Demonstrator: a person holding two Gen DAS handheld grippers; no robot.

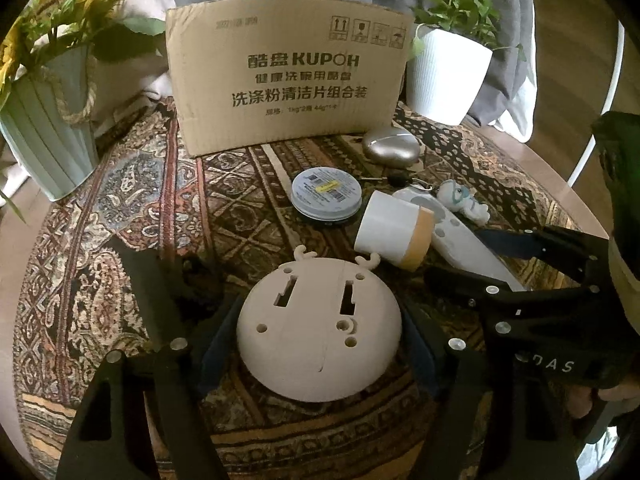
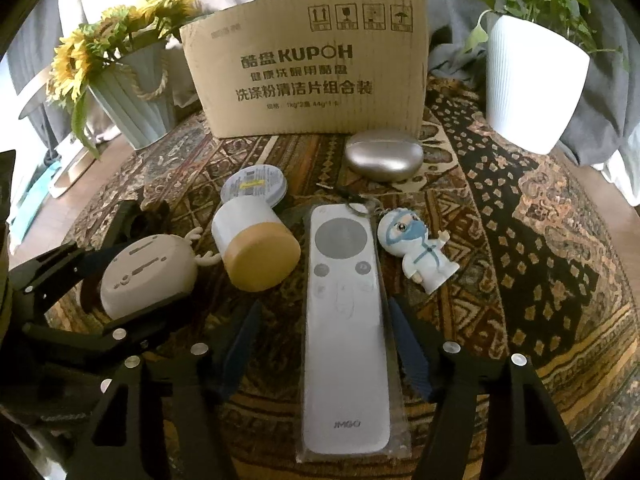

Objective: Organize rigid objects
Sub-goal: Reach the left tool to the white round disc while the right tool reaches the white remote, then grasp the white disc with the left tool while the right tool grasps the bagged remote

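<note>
A beige round deer-shaped plastic piece [image 1: 318,330] with antlers and slots sits between the fingers of my left gripper [image 1: 318,344]; the pads look against its sides. It also shows in the right wrist view [image 2: 148,276]. A white remote [image 2: 344,320] lies between the spread fingers of my right gripper [image 2: 324,344], which is open and not touching it. A white jar with a tan lid [image 2: 256,246] lies on its side. A round tin [image 2: 256,184], a silver pebble-shaped case [image 2: 384,154] and a white figurine keychain [image 2: 424,248] lie nearby.
A cardboard box [image 2: 304,68] stands at the back of the patterned cloth [image 2: 540,240]. A sunflower pot [image 2: 132,100] stands back left and a white plant pot [image 2: 528,80] back right. The round table's edge curves on both sides.
</note>
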